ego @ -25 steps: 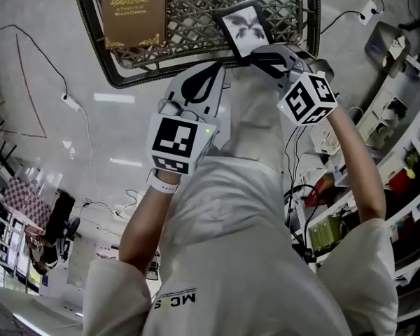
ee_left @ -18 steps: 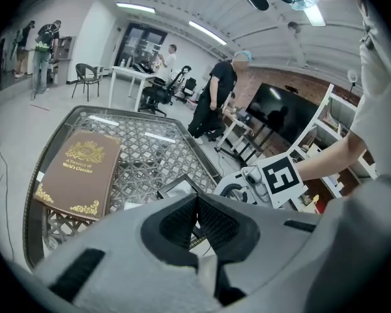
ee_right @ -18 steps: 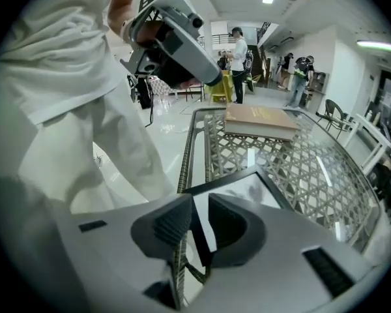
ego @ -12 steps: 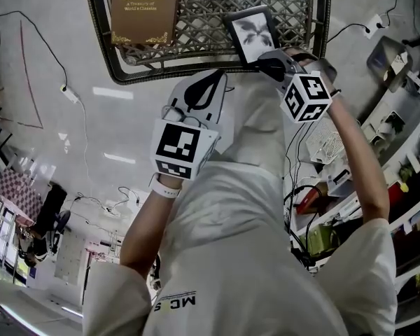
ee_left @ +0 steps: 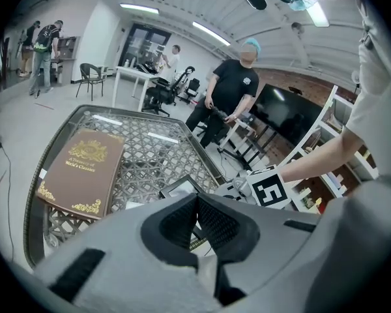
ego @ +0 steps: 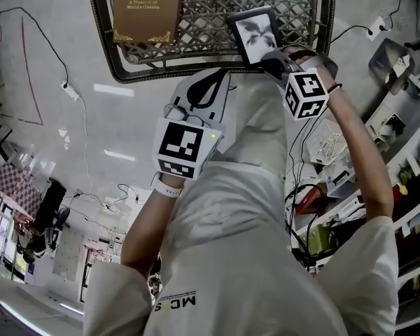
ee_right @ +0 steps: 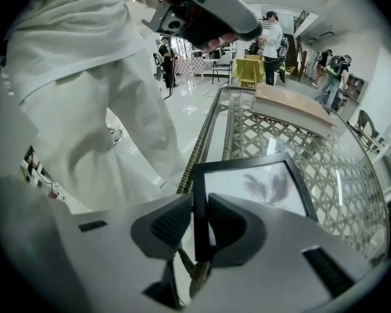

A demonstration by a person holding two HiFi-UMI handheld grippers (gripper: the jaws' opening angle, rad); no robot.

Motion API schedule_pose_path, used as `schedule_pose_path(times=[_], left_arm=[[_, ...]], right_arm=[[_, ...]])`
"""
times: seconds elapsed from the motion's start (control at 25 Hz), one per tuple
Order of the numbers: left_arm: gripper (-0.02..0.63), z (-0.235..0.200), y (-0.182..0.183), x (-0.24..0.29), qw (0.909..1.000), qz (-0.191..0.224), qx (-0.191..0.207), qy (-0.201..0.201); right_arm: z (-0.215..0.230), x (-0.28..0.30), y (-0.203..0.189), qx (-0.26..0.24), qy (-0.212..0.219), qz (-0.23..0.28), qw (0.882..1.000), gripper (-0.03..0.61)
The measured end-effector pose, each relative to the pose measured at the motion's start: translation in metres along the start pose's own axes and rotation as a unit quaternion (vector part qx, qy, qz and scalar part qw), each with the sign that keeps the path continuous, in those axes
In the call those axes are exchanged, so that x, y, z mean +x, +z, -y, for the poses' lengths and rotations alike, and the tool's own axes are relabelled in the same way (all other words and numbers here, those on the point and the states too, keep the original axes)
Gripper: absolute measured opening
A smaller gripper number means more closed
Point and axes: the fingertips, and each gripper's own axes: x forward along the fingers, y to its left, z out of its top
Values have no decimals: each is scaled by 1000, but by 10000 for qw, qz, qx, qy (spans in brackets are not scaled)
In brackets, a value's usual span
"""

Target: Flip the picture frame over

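The frame (ego: 255,35) sits picture-side up at the near rim of the table (ego: 147,78). Its long axis runs away from the person, and its near end is just over the rim. The right hand-held gripper (ee_right: 199,204) comes at it from the person's side, pointing steeply down. It has one dark edge of the frame between its pads, close to the near corner, and the rest of the frame spreads out to one side of the jaws. Those jaws have just been opening a little with the edge between them, yet the pads lie against both faces, so I read it as a pinch. Whether the far end rests on the lattice top I cannot tell. The left hand-held gripper (ee_left: 196,204) hangs short of the rim, apart from the frame, with its pads pressed together on nothing. The right one is therefore the nearer, and the flip likely turns about the held edge. There is one frame, one table, two grippers and one book (ego: 143,9), which lies well apart at the far left.
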Motion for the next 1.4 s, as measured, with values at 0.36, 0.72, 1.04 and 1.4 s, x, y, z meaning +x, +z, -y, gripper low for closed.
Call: schedule_pose_path(times=[0.36,0.72,1.04,1.4], left_arm=[[21,-2,-2,-4,10000,28,-10,15],[20,-4,1,-6,10000,58,-17,21],[20,-8,6,-8,9999,109,-29,18],[20,-13,13,-10,9998,203,-35,68]], right_arm=[[-2,1,-1,-204,-8,-87,9998,77],[4,-12,19,320,30,289,9991,75],[18,-29,40,1119,93,849,9900,77],[37,-51,61,2071,290,1646,9639,77]])
